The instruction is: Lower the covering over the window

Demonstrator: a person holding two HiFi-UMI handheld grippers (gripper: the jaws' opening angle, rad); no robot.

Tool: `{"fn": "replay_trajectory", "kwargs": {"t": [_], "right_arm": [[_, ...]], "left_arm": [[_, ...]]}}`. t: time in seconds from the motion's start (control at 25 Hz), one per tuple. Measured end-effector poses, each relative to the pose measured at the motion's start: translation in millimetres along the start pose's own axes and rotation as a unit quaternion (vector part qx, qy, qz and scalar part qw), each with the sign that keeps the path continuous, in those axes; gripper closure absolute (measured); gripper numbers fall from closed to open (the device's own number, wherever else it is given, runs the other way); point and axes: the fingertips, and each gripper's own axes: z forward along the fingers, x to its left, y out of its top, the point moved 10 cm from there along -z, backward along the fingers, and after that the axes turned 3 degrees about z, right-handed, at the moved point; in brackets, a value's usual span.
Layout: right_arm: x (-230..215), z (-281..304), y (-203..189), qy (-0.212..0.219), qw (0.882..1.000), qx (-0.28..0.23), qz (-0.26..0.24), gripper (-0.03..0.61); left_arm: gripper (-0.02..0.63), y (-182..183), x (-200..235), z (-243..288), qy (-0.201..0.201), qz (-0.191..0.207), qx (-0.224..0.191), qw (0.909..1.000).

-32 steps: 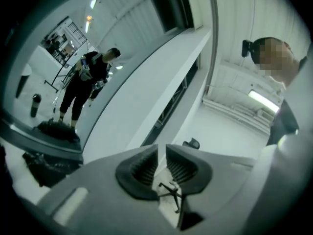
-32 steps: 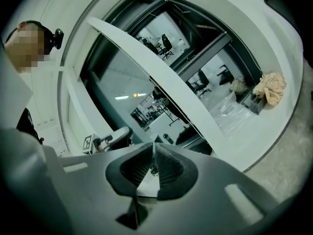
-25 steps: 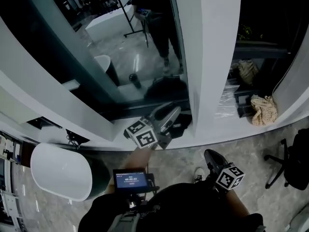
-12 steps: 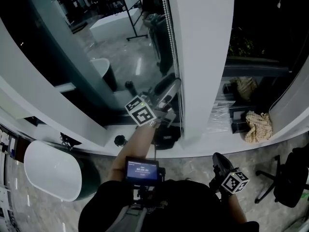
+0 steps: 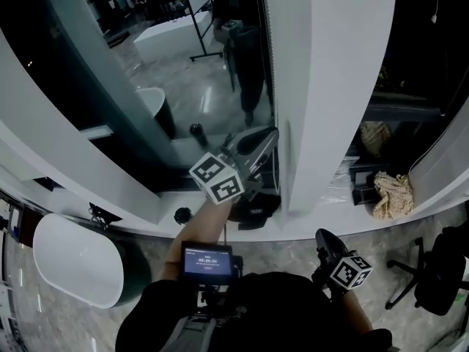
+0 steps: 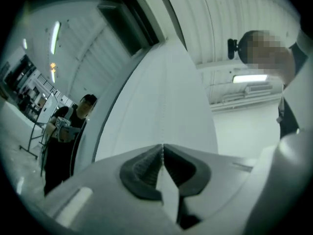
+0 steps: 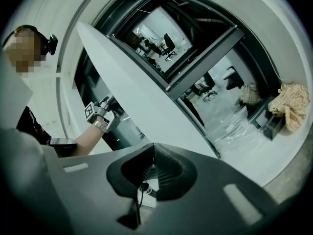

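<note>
Showroom-type interior: freestanding white bathtub (image 5: 77, 259) at 8 o'clock, tub-like white fixture (image 5: 172, 37) in the glass at 11 o'clock, polished stone floor (image 5: 275, 249), office chair (image 5: 440, 262) at 4 o'clock.

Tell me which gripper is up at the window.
The left gripper, held high at the window, jaws closing on the bead chain; the right gripper hangs low near the floor, shut.

White pillar (image 5: 330, 86) and window glass (image 5: 205, 86) close the corner; floor (image 5: 286, 251) below the sill (image 5: 308, 222) lies open
</note>
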Motion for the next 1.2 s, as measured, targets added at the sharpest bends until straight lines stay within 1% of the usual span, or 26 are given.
{"fn": "replay_trajectory", "kwargs": {"t": [0.04, 0.08, 0.12, 0.16, 0.2, 0.24, 0.28, 0.32, 0.36, 0.4, 0.44, 0.48, 0.52, 0.56, 0.64, 0.72, 0.8, 0.88, 1.0, 1.08, 1.2], "right_arm": [[4, 7, -3, 0.007, 1.000, 0.004, -0.002, 0.571], [9, 14, -4, 0.013, 1.000, 0.007, -0.005, 0.571], [14, 20, -5, 0.018, 1.000, 0.009, -0.008, 0.571], [19, 26, -5, 0.023, 1.000, 0.010, -0.013, 0.571], [23, 31, -7, 0.028, 0.999, 0.011, -0.019, 0.571], [27, 35, -10, 0.031, 0.999, 0.013, -0.025, 0.571], [31, 37, -13, 0.034, 0.999, 0.016, -0.031, 0.571], [34, 39, -15, 0.037, 0.998, 0.020, -0.036, 0.571], [38, 42, -16, 0.040, 0.998, 0.021, -0.040, 0.571], [44, 44, -15, 0.045, 0.998, 0.019, -0.043, 0.571], [51, 46, -11, 0.051, 0.998, 0.013, -0.047, 0.571], [62, 48, -5, 0.058, 0.997, 0.003, -0.053, 0.571], [74, 50, 5, 0.069, 0.996, -0.010, -0.063, 0.568], [88, 51, 18, 0.084, 0.993, -0.027, -0.076, 0.560], [122, 56, 50, 0.128, 0.984, -0.064, -0.110, 0.539], [162, 60, 83, 0.179, 0.968, -0.101, -0.146, 0.514], [199, 62, 116, 0.217, 0.950, -0.133, -0.180, 0.502], [227, 64, 147, 0.238, 0.938, -0.152, -0.202, 0.490], [262, 72, 185, 0.257, 0.929, -0.155, -0.216, 0.465], [284, 77, 200, 0.265, 0.925, -0.151, -0.228, 0.463], [310, 81, 209, 0.276, 0.917, -0.139, -0.251, 0.457]], "left_arm": [[0.601, 1, -1, -4, -0.001, 0.008, 0.006, 1.0000], [0.601, -1, -2, -7, 0.001, 0.022, 0.022, 0.9995], [0.601, -7, -4, -10, 0.005, 0.043, 0.048, 0.9979], [0.601, -20, -7, -16, 0.011, 0.067, 0.085, 0.9941], [0.601, -40, -9, -25, 0.016, 0.082, 0.131, 0.9879], [0.601, -68, -12, -39, 0.022, 0.082, 0.184, 0.9793], [0.601, -102, -16, -57, 0.027, 0.067, 0.242, 0.9675], [0.601, -140, -23, -79, 0.029, 0.042, 0.305, 0.9511], [0.601, -180, -33, -104, 0.028, 0.016, 0.366, 0.9301], [0.601, -217, -45, -130, 0.023, -0.007, 0.418, 0.9081], [0.601, -247, -61, -156, 0.018, -0.026, 0.454, 0.8904], [0.600, -268, -80, -178, 0.011, -0.046, 0.473, 0.8797], [0.601, -280, -98, -194, 0.005, -0.067, 0.480, 0.8746], [0.601, -285, -113, -204, -0.004, -0.084, 0.479, 0.8736], [0.600, -288, -131, -212, -0.013, -0.102, 0.468, 0.8778], [0.600, -287, -135, -215, -0.013, -0.112, 0.458, 0.8815], [0.600, -286, -137, -219, -0.014, -0.117, 0.454, 0.8829], [0.600, -286, -139, -222, -0.015, -0.116, 0.454, 0.8831], [0.600, -285, -140, -225, -0.018, -0.110, 0.455, 0.8837], [0.600, -284, -140, -227, -0.018, -0.114, 0.451, 0.8848], [0.600, -284, -144, -230, -0.020, -0.119, 0.448, 0.8860]]}}
